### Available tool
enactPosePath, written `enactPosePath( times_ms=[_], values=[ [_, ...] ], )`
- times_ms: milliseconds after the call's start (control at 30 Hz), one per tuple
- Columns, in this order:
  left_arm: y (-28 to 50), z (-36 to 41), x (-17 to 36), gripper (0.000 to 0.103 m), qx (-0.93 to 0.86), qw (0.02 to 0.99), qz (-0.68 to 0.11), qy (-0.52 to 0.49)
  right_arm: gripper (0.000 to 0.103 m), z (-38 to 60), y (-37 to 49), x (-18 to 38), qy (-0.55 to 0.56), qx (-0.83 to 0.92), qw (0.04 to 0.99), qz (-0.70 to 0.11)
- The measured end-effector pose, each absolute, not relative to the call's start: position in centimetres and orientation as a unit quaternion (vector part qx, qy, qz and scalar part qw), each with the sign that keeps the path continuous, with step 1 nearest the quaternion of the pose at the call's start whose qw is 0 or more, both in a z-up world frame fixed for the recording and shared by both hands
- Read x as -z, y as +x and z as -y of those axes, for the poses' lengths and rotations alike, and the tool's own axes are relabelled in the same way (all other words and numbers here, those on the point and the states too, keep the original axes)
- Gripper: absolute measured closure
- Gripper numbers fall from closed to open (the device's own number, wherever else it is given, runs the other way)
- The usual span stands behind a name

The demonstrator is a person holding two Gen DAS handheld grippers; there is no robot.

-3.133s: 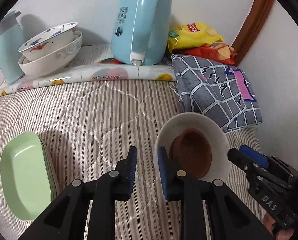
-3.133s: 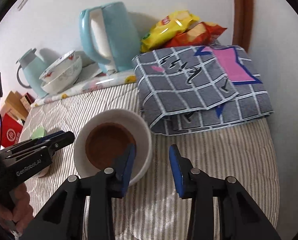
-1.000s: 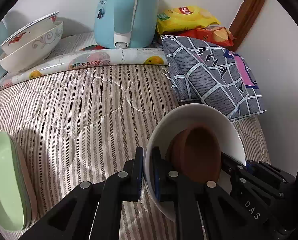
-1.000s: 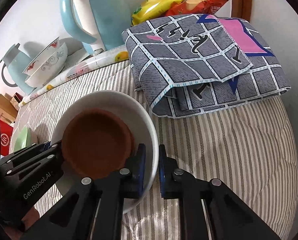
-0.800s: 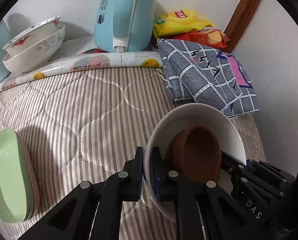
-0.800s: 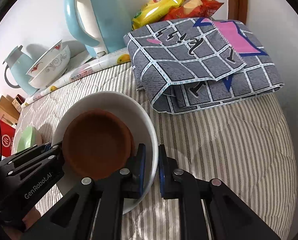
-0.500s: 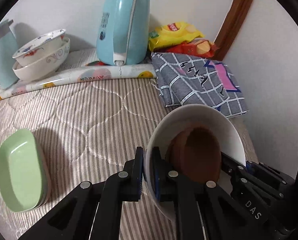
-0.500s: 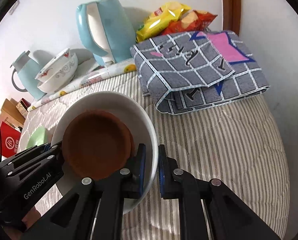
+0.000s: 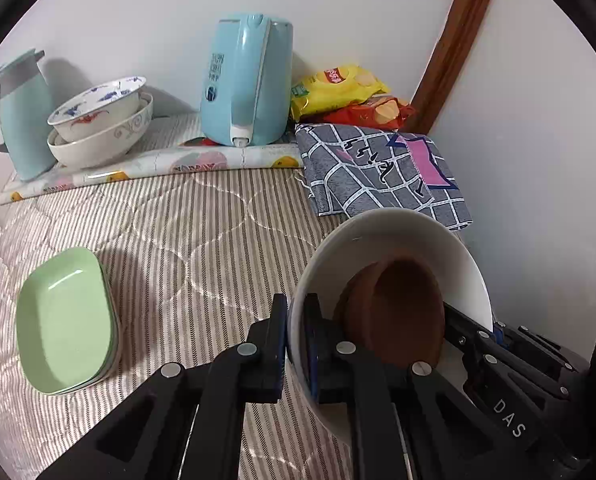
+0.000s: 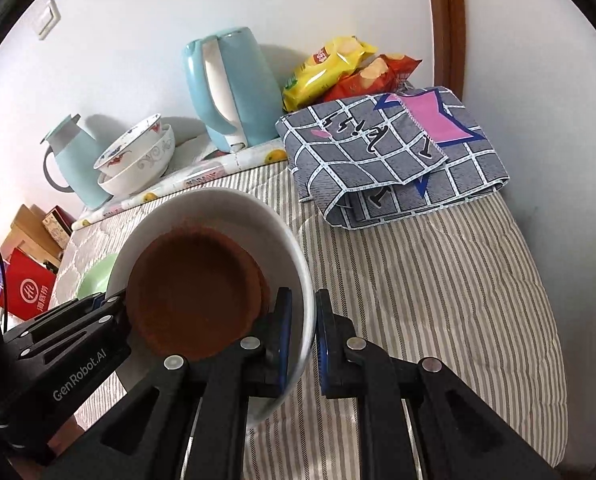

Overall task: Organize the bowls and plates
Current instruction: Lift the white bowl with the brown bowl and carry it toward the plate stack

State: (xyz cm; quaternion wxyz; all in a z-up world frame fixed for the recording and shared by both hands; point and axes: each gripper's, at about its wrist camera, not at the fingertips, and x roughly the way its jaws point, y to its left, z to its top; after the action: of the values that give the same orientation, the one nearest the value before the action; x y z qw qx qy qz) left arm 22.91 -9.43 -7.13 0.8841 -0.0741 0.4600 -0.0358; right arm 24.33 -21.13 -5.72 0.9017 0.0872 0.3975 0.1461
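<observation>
The white bowl hangs in the air above the striped bed, tilted, with a brown dish nested inside it. Both grippers hold it by the rim from opposite sides. The left gripper slants steeply down, its fingers pinched nearly closed on the bowl's near wall, one inside and one outside. The right gripper slants down less steeply and clamps the opposite rim the same way. On the bed to the left lie stacked green dishes. At the back, two patterned bowls sit nested between a thermos jug and a blue kettle.
</observation>
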Motion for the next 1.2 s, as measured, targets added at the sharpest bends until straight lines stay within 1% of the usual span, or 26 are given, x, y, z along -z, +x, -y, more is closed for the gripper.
enactPosePath(
  times_ms=[433,1200],
  values=[
    [20.9,8.3,5.4,0.094,0.033,0.893,-0.442,-0.077,0.092,20.6,22.1,4.0,0.092,-0.152,0.907,-0.382],
    [19.3,4.8,4.2,0.094,0.023,0.899,-0.428,-0.088,0.093,17.8,20.8,2.9,0.085,-0.167,0.909,-0.373]
  ],
)
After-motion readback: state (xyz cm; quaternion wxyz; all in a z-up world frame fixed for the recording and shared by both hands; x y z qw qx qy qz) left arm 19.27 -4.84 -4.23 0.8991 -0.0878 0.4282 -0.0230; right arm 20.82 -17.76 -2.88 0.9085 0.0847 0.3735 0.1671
